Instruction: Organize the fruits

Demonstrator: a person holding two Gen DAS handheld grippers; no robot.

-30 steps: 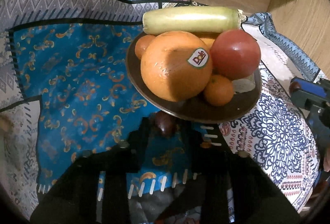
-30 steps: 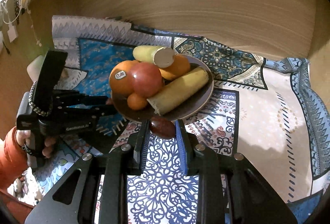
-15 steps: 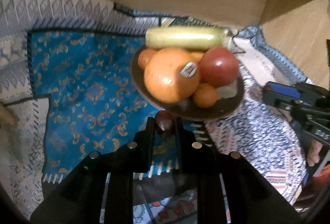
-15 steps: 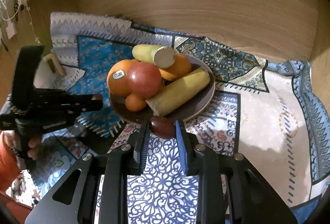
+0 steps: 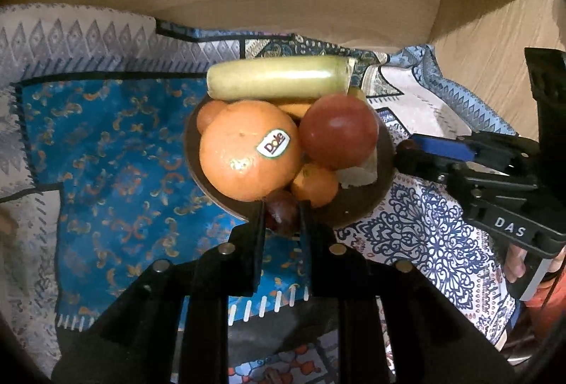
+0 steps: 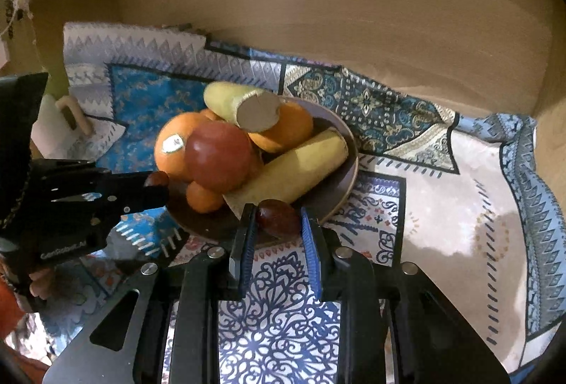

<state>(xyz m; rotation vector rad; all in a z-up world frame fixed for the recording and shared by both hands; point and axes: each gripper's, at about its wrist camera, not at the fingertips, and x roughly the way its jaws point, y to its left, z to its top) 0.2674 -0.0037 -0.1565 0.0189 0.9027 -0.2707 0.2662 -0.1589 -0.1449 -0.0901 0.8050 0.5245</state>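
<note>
A brown plate [image 5: 361, 207] [image 6: 341, 136] holds a big orange [image 5: 247, 150] [image 6: 173, 145] with a Dole sticker, a red apple [image 5: 339, 129] [image 6: 217, 155], small oranges and two pale banana pieces [image 5: 279, 78] [image 6: 293, 168]. My left gripper [image 5: 281, 214] is shut on a dark red date [image 5: 283, 210] at the plate's near rim. My right gripper [image 6: 276, 221] is shut on another dark date [image 6: 276, 216] over the plate's front edge. The left gripper's tip [image 6: 155, 180] also shows in the right wrist view.
A patterned blue and white cloth [image 5: 116, 171] [image 6: 442, 178] covers the surface. A wooden wall [image 6: 389, 30] curves behind. A white object with a beige hook [image 6: 67, 122] lies at far left. The right gripper's body [image 5: 495, 178] shows in the left wrist view.
My left gripper has moved forward with its date to the plate's rim. My right gripper has closed in on the plate's front edge, still holding its date.
</note>
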